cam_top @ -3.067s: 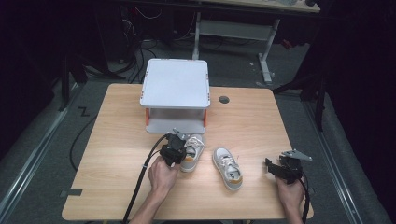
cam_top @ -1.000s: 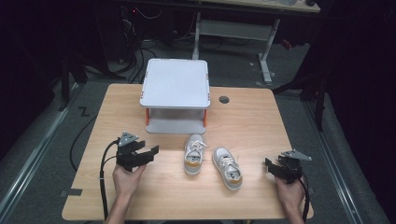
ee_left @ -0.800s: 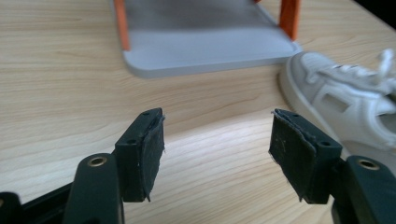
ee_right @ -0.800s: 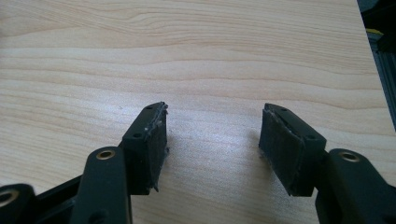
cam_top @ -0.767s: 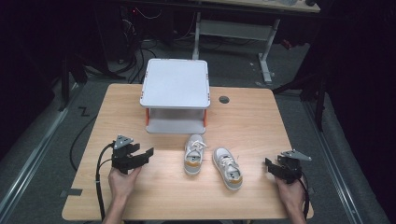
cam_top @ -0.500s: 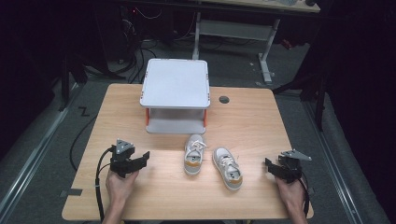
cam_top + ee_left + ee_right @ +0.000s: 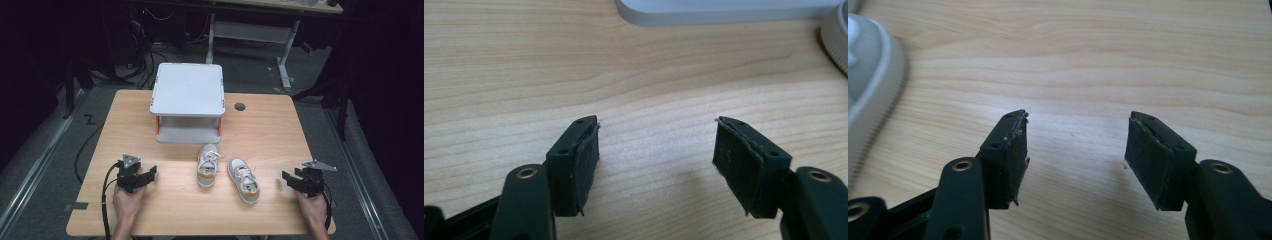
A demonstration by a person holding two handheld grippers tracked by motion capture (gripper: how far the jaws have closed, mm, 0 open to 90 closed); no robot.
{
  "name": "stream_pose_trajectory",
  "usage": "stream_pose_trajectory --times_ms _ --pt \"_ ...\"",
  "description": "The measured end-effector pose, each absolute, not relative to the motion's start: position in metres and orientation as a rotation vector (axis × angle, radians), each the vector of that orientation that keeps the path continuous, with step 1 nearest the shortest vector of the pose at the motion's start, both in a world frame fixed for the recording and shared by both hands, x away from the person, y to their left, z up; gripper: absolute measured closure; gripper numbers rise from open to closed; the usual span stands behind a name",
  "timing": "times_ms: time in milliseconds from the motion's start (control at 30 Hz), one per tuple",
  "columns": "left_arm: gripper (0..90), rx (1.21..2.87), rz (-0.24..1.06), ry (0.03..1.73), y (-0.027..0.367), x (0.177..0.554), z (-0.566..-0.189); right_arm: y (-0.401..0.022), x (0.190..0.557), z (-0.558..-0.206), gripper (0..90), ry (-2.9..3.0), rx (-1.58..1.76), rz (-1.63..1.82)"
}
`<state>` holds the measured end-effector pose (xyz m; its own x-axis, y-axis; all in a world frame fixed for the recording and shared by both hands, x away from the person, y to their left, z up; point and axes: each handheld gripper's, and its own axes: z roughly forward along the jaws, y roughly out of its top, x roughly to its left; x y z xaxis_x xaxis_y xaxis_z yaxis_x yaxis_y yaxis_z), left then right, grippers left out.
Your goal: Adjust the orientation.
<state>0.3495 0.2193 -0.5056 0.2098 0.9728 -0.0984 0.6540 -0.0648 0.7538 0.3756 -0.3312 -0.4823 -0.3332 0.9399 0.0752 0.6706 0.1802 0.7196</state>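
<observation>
White sneakers with tan heels, the left sneaker and right sneaker, lie side by side mid-table, just before the grey two-tier rack. Both grippers rest well apart from them: the left gripper and the right gripper stand open and empty; the right's jaws have just been closing slightly. Pale wooden table; dark room, cables on grey floor

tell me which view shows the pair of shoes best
The high view: both shoes lie whole, side by side on the table before the small shelf. The right gripper view catches one shoe's sole edge at its left; the left gripper view a sliver of sole.
</observation>
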Motion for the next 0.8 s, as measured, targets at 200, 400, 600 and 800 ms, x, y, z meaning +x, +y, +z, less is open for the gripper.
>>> stream_pose_trajectory --times_ms 200,400,600,800 --pt "34.8 1.799 0.605 1.511 0.218 0.35 -0.507 -0.318 0.371 -0.467 45.2 2.137 1.409 1.059" --pt "33.9 1.835 0.643 1.512 0.213 0.35 -0.507 -0.296 0.366 -0.441 49.5 2.259 1.269 1.131" --pt "32.6 1.828 0.632 1.511 0.213 0.35 -0.507 -0.267 0.361 -0.423 54.2 2.388 1.111 1.127" --pt "32.7 1.817 0.629 1.519 0.214 0.35 -0.507 -0.24 0.363 -0.428 56.8 2.523 1.012 1.038"
